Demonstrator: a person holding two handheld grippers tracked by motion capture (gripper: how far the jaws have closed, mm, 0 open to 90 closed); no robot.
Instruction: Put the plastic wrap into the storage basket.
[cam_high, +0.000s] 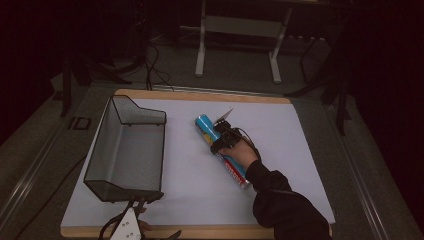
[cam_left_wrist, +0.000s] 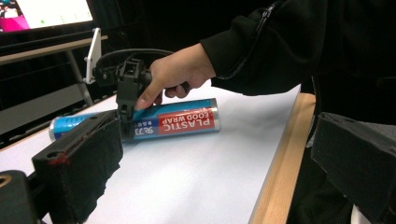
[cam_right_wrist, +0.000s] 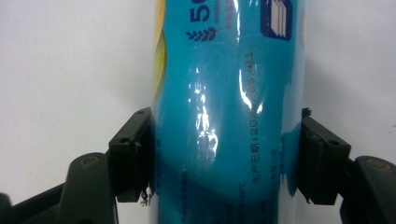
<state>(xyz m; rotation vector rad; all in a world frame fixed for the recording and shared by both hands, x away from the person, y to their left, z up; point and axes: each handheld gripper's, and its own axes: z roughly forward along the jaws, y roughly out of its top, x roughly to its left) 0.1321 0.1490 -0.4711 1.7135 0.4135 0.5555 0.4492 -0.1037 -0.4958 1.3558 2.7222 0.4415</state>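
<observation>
A blue and red roll of plastic food wrap (cam_high: 205, 128) lies slantwise on the white table sheet (cam_high: 290, 130). My right gripper (cam_high: 220, 143) comes down on its middle, and in the right gripper view the pads (cam_right_wrist: 135, 154) press both sides of the blue roll (cam_right_wrist: 224, 116). The left gripper view looks across at that hand, the right gripper (cam_left_wrist: 126, 125) and the roll's label (cam_left_wrist: 183, 121). My left gripper (cam_high: 142, 204) rests at the table's near edge, just in front of the basket; its jaws stand wide apart, with nothing between them (cam_left_wrist: 219, 163).
A black wire mesh basket (cam_high: 162, 145) stands on the left part of the sheet, its high back wall at the far end. The wooden table edge (cam_left_wrist: 280, 168) runs along the near side. A metal stand (cam_high: 237, 30) is beyond the table on the floor.
</observation>
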